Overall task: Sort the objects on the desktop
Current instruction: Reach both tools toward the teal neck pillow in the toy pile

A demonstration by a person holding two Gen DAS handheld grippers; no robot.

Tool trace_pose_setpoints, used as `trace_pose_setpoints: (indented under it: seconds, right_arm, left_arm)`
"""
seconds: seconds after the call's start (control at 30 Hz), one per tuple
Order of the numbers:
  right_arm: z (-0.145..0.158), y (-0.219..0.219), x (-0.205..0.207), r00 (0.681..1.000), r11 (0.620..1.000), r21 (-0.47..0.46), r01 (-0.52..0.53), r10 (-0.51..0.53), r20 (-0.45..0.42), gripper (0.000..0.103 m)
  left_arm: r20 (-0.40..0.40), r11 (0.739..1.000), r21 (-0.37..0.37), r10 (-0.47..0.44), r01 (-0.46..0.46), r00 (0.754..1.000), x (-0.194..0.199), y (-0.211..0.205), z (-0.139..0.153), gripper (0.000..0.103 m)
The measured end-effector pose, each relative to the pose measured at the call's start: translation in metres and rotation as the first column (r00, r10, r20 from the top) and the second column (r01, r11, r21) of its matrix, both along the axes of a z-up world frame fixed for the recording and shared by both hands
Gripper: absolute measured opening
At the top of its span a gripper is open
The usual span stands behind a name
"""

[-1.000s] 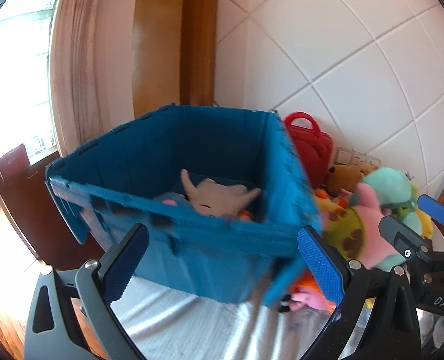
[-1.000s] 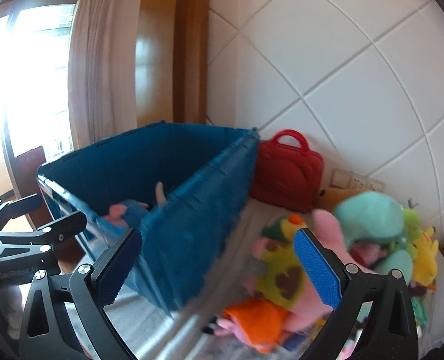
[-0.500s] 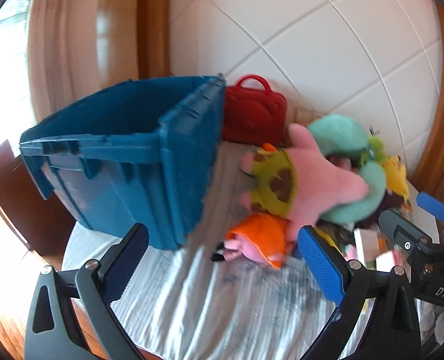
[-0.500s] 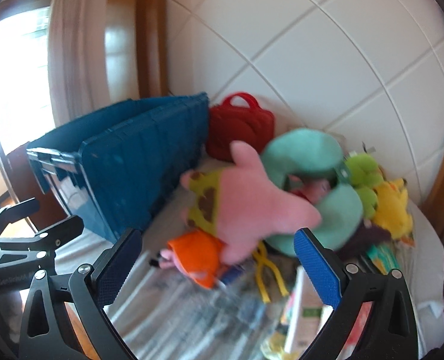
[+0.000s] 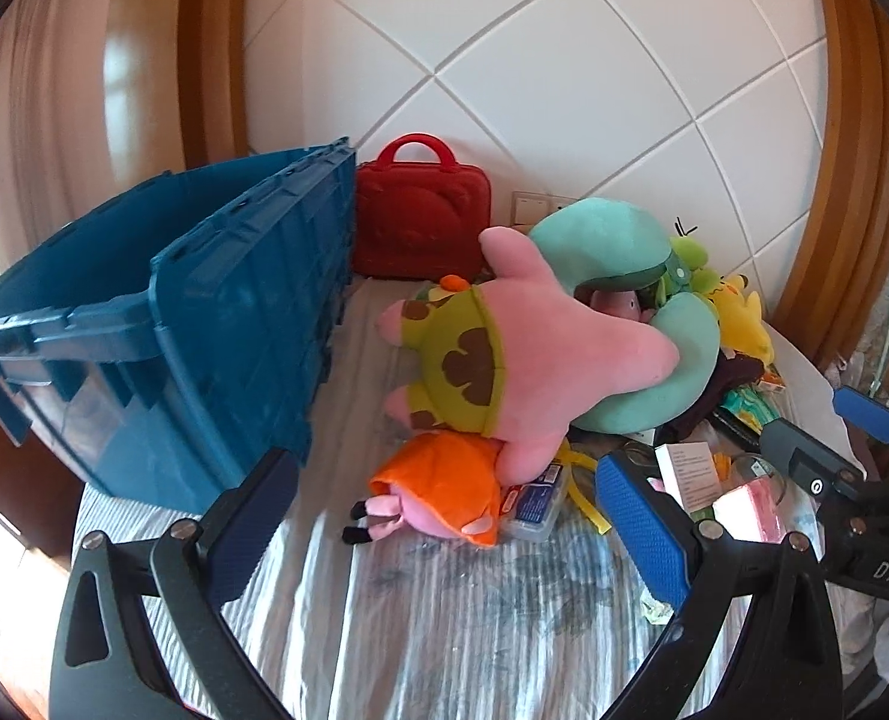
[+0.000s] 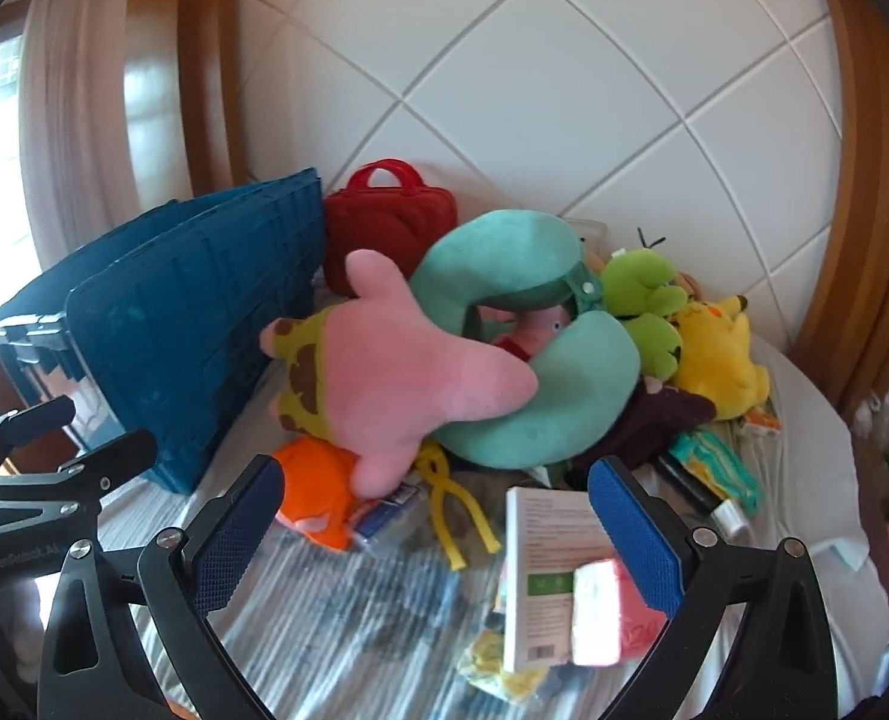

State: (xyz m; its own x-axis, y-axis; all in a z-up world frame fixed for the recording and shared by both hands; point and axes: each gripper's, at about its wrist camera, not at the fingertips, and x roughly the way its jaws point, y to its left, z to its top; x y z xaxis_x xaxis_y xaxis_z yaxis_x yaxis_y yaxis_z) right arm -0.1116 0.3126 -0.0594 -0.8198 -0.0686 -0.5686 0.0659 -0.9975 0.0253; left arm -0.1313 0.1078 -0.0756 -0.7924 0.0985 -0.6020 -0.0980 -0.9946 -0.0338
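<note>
A blue crate (image 5: 162,330) stands on the left of the table; it also shows in the right wrist view (image 6: 174,324). Right of it lies a heap of toys: a pink starfish plush (image 5: 534,354) (image 6: 396,372), a teal neck pillow (image 5: 624,276) (image 6: 540,348), an orange-dressed pink pig plush (image 5: 438,492) (image 6: 318,498), a green frog plush (image 6: 642,306) and a yellow plush (image 6: 714,354). My left gripper (image 5: 444,534) is open and empty, just short of the pig plush. My right gripper (image 6: 432,534) is open and empty above a white box (image 6: 546,564).
A red toy case (image 5: 423,210) stands against the white tiled wall behind the toys. Small packets, a pink block (image 6: 600,612) and yellow straps (image 6: 450,498) litter the striped cloth (image 5: 444,630). Wooden frames flank the wall. The table edge curves at the right.
Both views have swung right, from the blue crate and its inside to the toy heap. The grippers stay open and empty.
</note>
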Motion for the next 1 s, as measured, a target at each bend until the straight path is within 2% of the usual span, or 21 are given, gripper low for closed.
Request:
trace_pose_setpoints:
  seconds: [0.1,0.3,0.53,0.73,0.83,1.0]
  right_arm:
    - [-0.002,0.008,-0.006,1.000,1.000,-0.025,0.016,-0.016,0.005,0.103]
    - [-0.007,0.012,-0.030,0.999,1.000,-0.022,-0.018,0.019,0.029,0.103]
    - [-0.016,0.019,-0.075,0.990,0.991,-0.007,-0.132,0.133,0.048,0.103]
    - [-0.024,0.032,-0.111,0.980,0.982,-0.028,-0.187,0.189,0.061,0.103]
    - [-0.029,0.039,-0.128,0.974,0.976,-0.039,-0.214,0.216,0.067,0.103]
    - [-0.040,0.039,-0.151,0.977,0.981,-0.054,-0.187,0.192,0.096,0.103]
  left_arm:
    - [0.014,1.000,-0.002,0.001,-0.001,1.000,-0.009,0.003,-0.004,0.101]
    - [0.039,0.999,-0.003,0.052,-0.052,0.998,-0.025,0.006,-0.012,0.101]
    - [0.059,0.987,-0.010,0.161,-0.161,0.985,-0.046,0.014,-0.020,0.101]
    - [0.080,0.971,-0.022,0.238,-0.237,0.968,-0.066,0.022,-0.029,0.101]
    - [0.101,0.968,-0.032,0.250,-0.248,0.963,-0.078,0.021,-0.035,0.101]
    - [0.115,0.976,-0.042,0.219,-0.216,0.969,-0.106,0.017,-0.038,0.101]
